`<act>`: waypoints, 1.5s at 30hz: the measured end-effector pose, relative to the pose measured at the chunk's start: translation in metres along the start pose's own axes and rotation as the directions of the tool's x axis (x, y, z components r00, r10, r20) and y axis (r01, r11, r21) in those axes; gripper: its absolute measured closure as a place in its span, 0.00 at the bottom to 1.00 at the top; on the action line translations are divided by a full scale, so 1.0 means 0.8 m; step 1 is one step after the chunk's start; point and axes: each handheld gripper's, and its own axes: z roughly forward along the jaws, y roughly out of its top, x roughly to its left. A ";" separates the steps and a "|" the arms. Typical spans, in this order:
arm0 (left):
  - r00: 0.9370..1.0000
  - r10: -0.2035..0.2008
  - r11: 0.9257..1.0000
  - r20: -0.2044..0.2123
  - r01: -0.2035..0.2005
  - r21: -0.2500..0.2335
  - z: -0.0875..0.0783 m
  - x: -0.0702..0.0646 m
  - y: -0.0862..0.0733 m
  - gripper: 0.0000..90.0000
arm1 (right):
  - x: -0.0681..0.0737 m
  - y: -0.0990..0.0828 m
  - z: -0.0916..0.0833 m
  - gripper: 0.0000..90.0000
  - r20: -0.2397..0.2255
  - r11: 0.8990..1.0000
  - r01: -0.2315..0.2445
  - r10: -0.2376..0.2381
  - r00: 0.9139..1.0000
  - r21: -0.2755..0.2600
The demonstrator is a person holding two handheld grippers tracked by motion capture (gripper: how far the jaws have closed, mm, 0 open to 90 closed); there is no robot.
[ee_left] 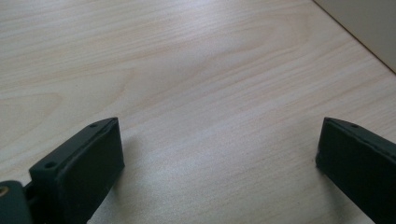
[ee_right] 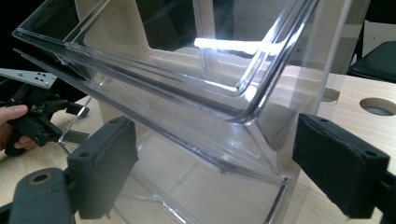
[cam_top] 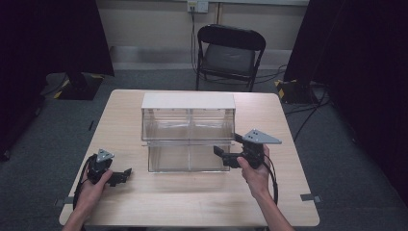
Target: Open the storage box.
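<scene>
A clear plastic drawer cabinet (cam_top: 187,132) with a white top stands in the middle of the table. Its upper drawer (ee_right: 187,84) is tipped outward and empty. My right gripper (cam_top: 227,145) is open at the cabinet's front right corner. In the right gripper view its jaws (ee_right: 215,149) straddle the tipped drawer's lower corner without touching it. My left gripper (cam_top: 126,174) rests low over the table, left of the cabinet, and is open. In the left gripper view (ee_left: 219,140) there is bare wood between its jaws. The left gripper (ee_right: 37,116) also appears through the plastic.
The light wooden table (cam_top: 192,202) has free surface in front of and beside the cabinet. A black folding chair (cam_top: 228,55) stands beyond the far edge. Cables (cam_top: 308,110) lie on the grey floor at right. Dark curtains flank both sides.
</scene>
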 end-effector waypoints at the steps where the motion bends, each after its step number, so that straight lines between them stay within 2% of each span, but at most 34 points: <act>1: 1.000 0.000 1.000 0.000 0.000 -0.001 0.000 0.000 0.000 0.00 | 0.000 0.000 0.000 0.15 -0.001 1.000 -0.001 0.001 1.000 0.000; 45: 1.000 0.000 1.000 0.000 0.000 -0.001 0.000 0.000 0.000 0.00 | 0.001 0.001 0.000 0.15 0.002 1.000 0.007 -0.007 1.000 0.001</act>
